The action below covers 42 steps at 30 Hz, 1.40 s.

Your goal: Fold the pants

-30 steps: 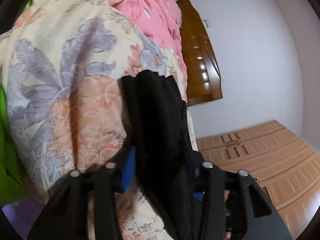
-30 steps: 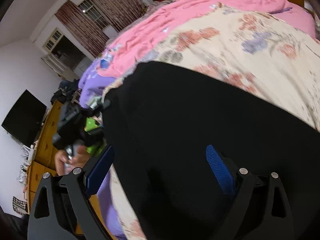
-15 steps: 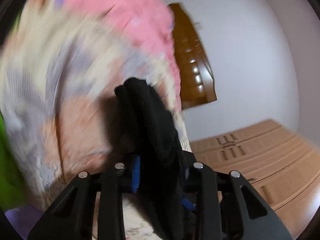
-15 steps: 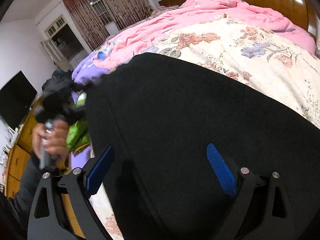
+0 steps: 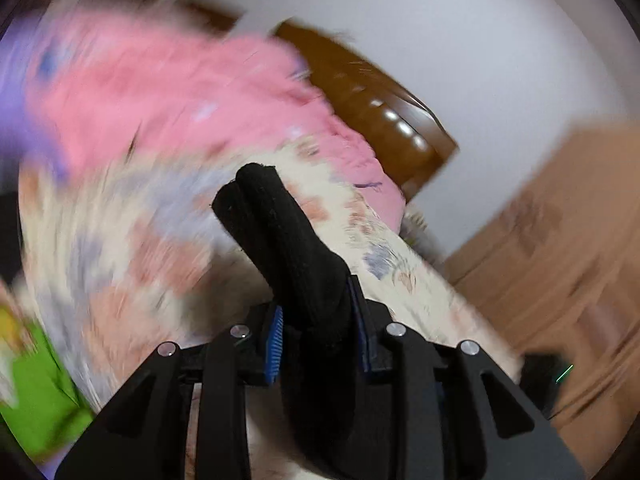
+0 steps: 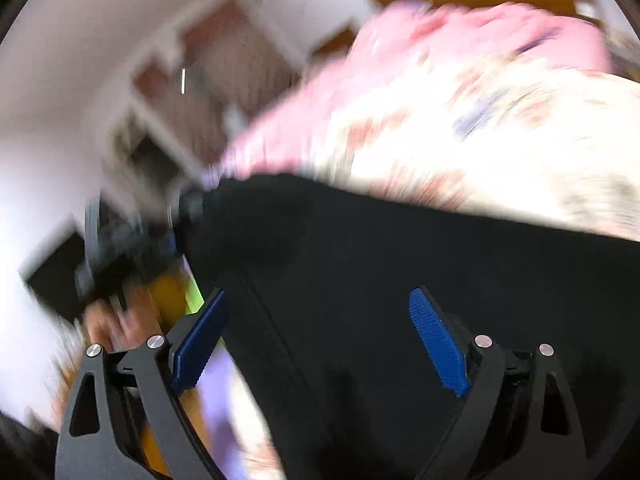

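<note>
The black pants (image 5: 296, 264) are bunched between the blue pads of my left gripper (image 5: 318, 330), which is shut on them; a thick fold sticks out beyond the fingertips. In the right wrist view the black pants (image 6: 400, 264) spread wide over the floral bedspread (image 6: 500, 152). My right gripper (image 6: 316, 340) is open, its blue pads standing wide apart over the fabric. The left gripper (image 6: 120, 256) and the hand holding it show blurred at the left of the right wrist view, at the pants' far edge.
A pink quilt (image 5: 168, 92) lies beyond the floral bedspread (image 5: 120, 248). A brown wooden headboard (image 5: 372, 108) stands against the white wall. Wooden wardrobe doors (image 5: 560, 240) are at the right. Green fabric (image 5: 40, 400) lies at the lower left. Both views are motion-blurred.
Both grippers have swung quickly. The left gripper's jaws closed tighter on the bunched pants and lifted them. The right gripper stayed open over the fabric.
</note>
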Motion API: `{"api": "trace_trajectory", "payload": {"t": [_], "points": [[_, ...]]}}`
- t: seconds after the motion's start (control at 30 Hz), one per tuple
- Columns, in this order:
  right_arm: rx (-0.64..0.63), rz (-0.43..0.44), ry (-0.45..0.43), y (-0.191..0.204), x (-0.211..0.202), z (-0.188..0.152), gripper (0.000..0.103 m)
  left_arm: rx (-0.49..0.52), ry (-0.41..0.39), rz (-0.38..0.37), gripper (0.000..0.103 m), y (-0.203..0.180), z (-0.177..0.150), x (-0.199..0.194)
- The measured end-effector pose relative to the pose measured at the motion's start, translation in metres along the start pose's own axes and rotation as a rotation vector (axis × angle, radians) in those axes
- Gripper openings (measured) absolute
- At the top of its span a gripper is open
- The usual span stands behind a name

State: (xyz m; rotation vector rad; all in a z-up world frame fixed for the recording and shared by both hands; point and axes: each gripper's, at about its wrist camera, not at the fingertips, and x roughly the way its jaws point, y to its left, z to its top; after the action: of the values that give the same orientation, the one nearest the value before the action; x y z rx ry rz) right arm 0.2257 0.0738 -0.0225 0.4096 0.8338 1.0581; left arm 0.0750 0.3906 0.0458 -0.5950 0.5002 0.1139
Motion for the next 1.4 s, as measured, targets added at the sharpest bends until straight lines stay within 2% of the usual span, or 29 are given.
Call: {"api": "trace_trajectory", "payload": {"t": [0.03, 0.1, 0.13, 0.23, 0.3, 0.4, 0.43, 0.47, 0.5, 0.53, 0.57, 0.63, 0.67, 0.7, 0.73, 0.8, 0.83, 0.9, 0.93, 1.03, 1.1, 1.17, 1.23, 1.33, 1.4], "points": [[0.008, -0.017, -0.050, -0.003, -0.024, 0.003, 0.088, 0.121, -0.020, 0.017, 0.028, -0.038, -0.002, -0.005], [-0.016, -0.108, -0.147, -0.008, -0.081, 0.008, 0.088, 0.313, -0.048, 0.027, 0.028, -0.099, -0.014, -0.010], [-0.026, -0.157, -0.188, -0.011, -0.108, 0.008, 0.088, 0.449, -0.067, 0.014, 0.028, -0.143, -0.034, -0.012], [0.013, -0.279, -0.271, -0.027, -0.173, 0.000, 0.089, 0.680, -0.061, -0.038, 0.028, -0.216, -0.089, -0.013], [0.060, -0.331, -0.304, -0.041, -0.208, -0.014, 0.089, 0.845, 0.006, -0.073, 0.028, -0.257, -0.139, 0.002], [0.123, -0.404, -0.256, -0.062, -0.227, -0.037, 0.089, 1.102, 0.168, -0.064, 0.028, -0.290, -0.226, 0.046], [0.145, -0.417, -0.226, -0.067, -0.227, -0.044, 0.089, 1.147, 0.211, -0.062, 0.028, -0.291, -0.244, 0.054], [0.167, -0.424, -0.190, -0.073, -0.226, -0.050, 0.089, 1.189, 0.216, -0.058, 0.029, -0.291, -0.260, 0.057], [0.194, -0.430, -0.145, -0.078, -0.221, -0.058, 0.089, 1.237, 0.183, -0.031, 0.031, -0.292, -0.272, 0.055], [0.215, -0.429, -0.121, -0.081, -0.218, -0.064, 0.089, 1.257, 0.178, -0.021, 0.032, -0.290, -0.273, 0.056], [0.235, -0.413, -0.106, -0.085, -0.217, -0.068, 0.089, 1.267, 0.180, -0.024, 0.037, -0.289, -0.273, 0.055], [0.284, -0.331, -0.108, -0.088, -0.214, -0.074, 0.089, 1.275, 0.158, -0.060, 0.055, -0.287, -0.272, 0.045], [0.315, -0.291, -0.111, -0.090, -0.212, -0.075, 0.089, 1.301, 0.128, -0.086, 0.078, -0.288, -0.276, 0.035], [0.349, -0.247, -0.095, -0.091, -0.208, -0.077, 0.089, 1.337, 0.093, -0.137, 0.091, -0.290, -0.281, 0.021], [0.362, -0.232, -0.072, -0.091, -0.202, -0.077, 0.089, 1.356, 0.081, -0.192, 0.091, -0.291, -0.286, 0.010], [0.362, -0.246, -0.018, -0.084, -0.192, -0.077, 0.089, 1.345, 0.110, -0.301, 0.092, -0.289, -0.287, -0.013], [0.356, -0.233, 0.009, -0.079, -0.188, -0.078, 0.089, 1.328, 0.104, -0.306, 0.092, -0.292, -0.287, -0.023], [0.334, -0.204, 0.053, -0.067, -0.179, -0.082, 0.089, 1.232, 0.074, -0.276, 0.092, -0.280, -0.266, -0.033], [0.318, -0.201, 0.077, -0.060, -0.172, -0.084, 0.089, 1.144, 0.061, -0.248, 0.092, -0.268, -0.248, -0.036], [0.252, -0.230, 0.099, -0.044, -0.158, -0.084, 0.088, 0.867, 0.053, -0.107, 0.094, -0.215, -0.196, -0.031], [0.254, -0.235, 0.105, -0.038, -0.155, -0.085, 0.088, 0.732, 0.064, -0.024, 0.094, -0.176, -0.173, -0.030], [0.284, -0.245, 0.135, -0.044, -0.147, -0.086, 0.088, 0.688, 0.079, -0.007, 0.094, -0.152, -0.163, -0.030], [0.321, -0.207, 0.168, -0.047, -0.137, -0.094, 0.088, 0.691, 0.105, 0.004, 0.094, -0.141, -0.163, -0.030], [0.300, -0.195, 0.165, -0.042, -0.122, -0.088, 0.088, 0.738, 0.156, -0.016, 0.095, -0.143, -0.170, -0.009], [0.333, -0.169, 0.127, -0.045, -0.117, -0.080, 0.087, 0.753, 0.180, -0.042, 0.095, -0.149, -0.183, 0.000]]}}
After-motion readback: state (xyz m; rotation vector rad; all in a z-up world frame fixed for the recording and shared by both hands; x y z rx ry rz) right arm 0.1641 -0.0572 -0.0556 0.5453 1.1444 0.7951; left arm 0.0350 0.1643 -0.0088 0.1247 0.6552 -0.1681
